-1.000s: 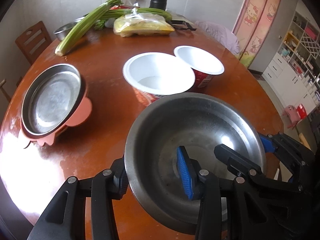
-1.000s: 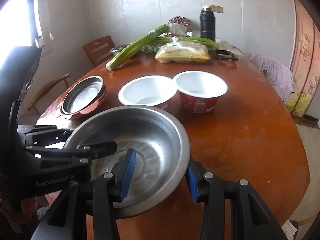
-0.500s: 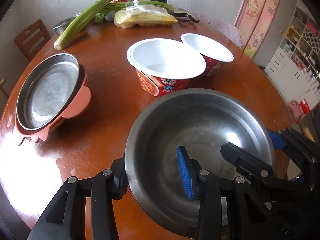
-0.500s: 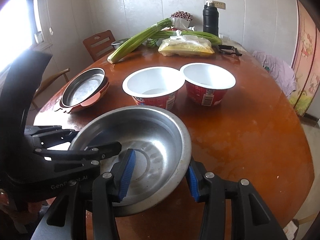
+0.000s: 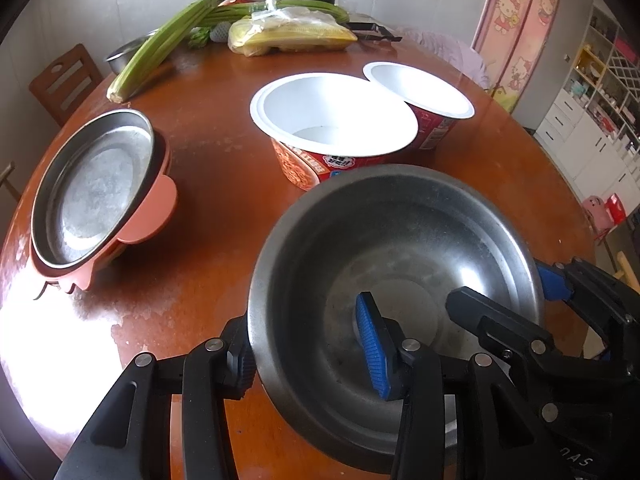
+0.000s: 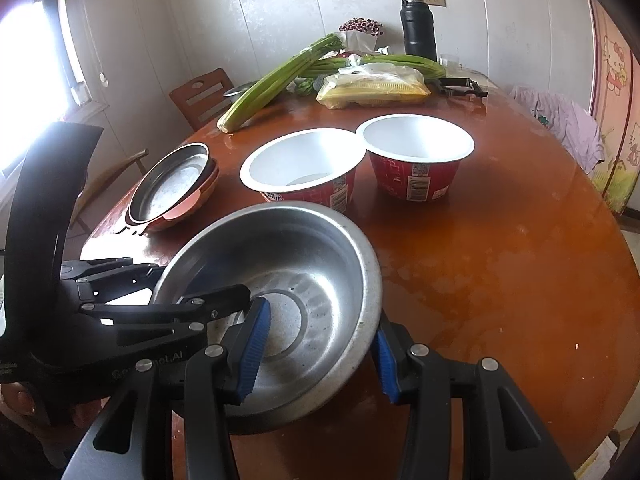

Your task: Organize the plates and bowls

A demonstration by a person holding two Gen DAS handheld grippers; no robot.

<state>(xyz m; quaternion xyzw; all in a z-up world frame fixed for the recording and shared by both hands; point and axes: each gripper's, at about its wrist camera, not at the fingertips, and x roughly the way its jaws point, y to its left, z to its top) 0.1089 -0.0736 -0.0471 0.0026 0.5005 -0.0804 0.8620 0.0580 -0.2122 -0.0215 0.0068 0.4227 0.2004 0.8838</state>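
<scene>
Left wrist view: a dull, scuffed steel bowl hangs tilted over the near edge of the round table. The left gripper is clamped on its near-left rim, one blue pad inside the wall and one outside. The right gripper pinches the rim on the far right. Past the bowl stand two red-and-white paper tubs, rims nearly touching. Toward the left edge a steel plate sits nested in a pink dish. Bare tabletop lies between that stack and the bowl.

Right wrist view: the bowl shows a shallow, speckled, grey inside with a ringed base. The right gripper bites its near rim, and the left gripper holds the left side. The right half of the table is open out to its edge. Celery, a bag and a flask crowd the far edge.
</scene>
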